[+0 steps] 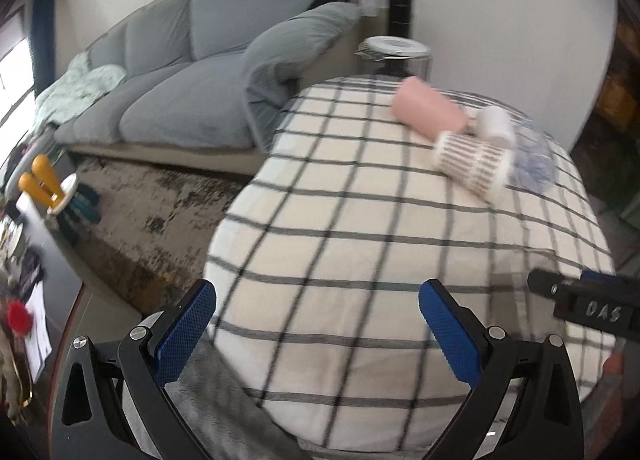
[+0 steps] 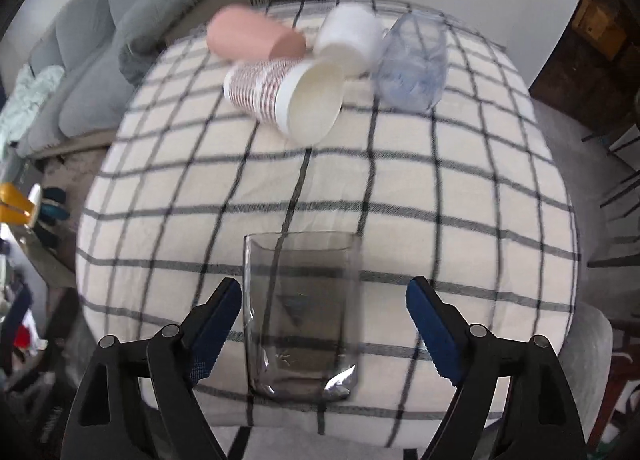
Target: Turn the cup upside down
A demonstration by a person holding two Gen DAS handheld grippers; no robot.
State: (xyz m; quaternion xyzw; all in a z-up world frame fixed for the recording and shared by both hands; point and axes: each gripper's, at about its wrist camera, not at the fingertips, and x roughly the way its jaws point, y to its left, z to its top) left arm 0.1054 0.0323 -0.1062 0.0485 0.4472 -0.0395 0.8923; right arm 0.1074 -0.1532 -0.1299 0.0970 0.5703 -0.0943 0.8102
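One clear glass cup (image 2: 302,316) stands upright between the wide-open right tool (image 2: 324,324), axis toward 12 o'clock; left tool (image 1: 318,334) wide, empty, farther off.

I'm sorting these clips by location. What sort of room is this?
Most likely a home living room: a grey sofa with cushions, a worn rug on the floor, and a round table under a checked cloth where cups lie.
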